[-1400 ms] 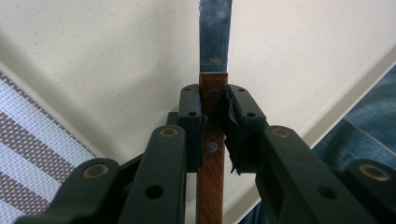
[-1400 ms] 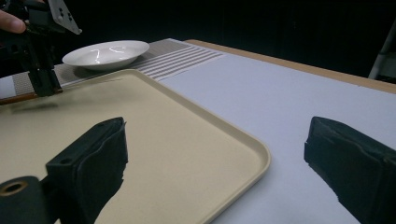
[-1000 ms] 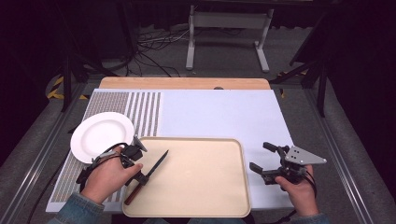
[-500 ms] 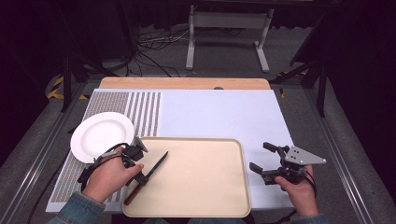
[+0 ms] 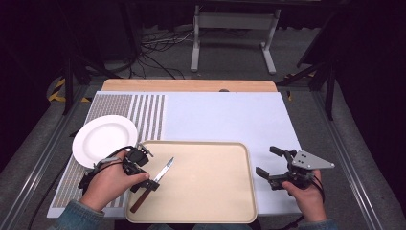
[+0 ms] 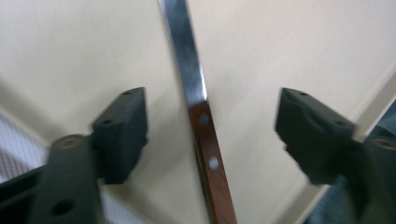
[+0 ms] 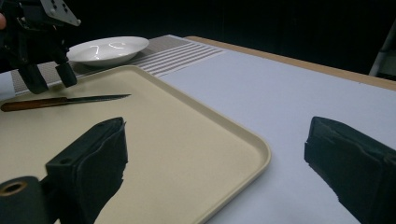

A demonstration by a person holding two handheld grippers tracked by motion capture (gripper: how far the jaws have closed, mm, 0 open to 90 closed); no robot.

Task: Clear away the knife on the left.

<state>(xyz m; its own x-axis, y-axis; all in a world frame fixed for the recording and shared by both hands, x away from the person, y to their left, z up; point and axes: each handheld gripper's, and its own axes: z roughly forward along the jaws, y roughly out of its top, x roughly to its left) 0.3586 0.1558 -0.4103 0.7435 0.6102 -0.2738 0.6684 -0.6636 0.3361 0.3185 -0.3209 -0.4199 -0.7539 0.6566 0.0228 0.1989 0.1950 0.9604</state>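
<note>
One knife (image 6: 201,116) lies flat on the beige tray (image 5: 215,191), between the jaws of the left gripper (image 5: 146,179) and clear of both pads: brown wooden handle with pale rivets, narrow bright steel blade running on past the jaw tips. The left jaws have just been opening and now stand wide, each pad set well off the handle's sides, nothing gripped. In the right gripper view the knife (image 7: 60,101) rests level on the tray floor (image 7: 187,154), just under the left gripper (image 7: 46,70). Handle end sits near the tray's near-left rim; blade tip points toward the tray's middle. Ahead of the left jaws, the tray floor runs open to the far rim. A white plate (image 5: 104,139) sits outside the tray, just beyond its far-left corner on the striped mat, holding nothing I can see. The tray holds the knife alone. The right gripper (image 5: 275,170) hovers off the tray's right rim over the pale table surface (image 5: 230,115), jaws wide apart with only the tray corner and table between them.
</note>
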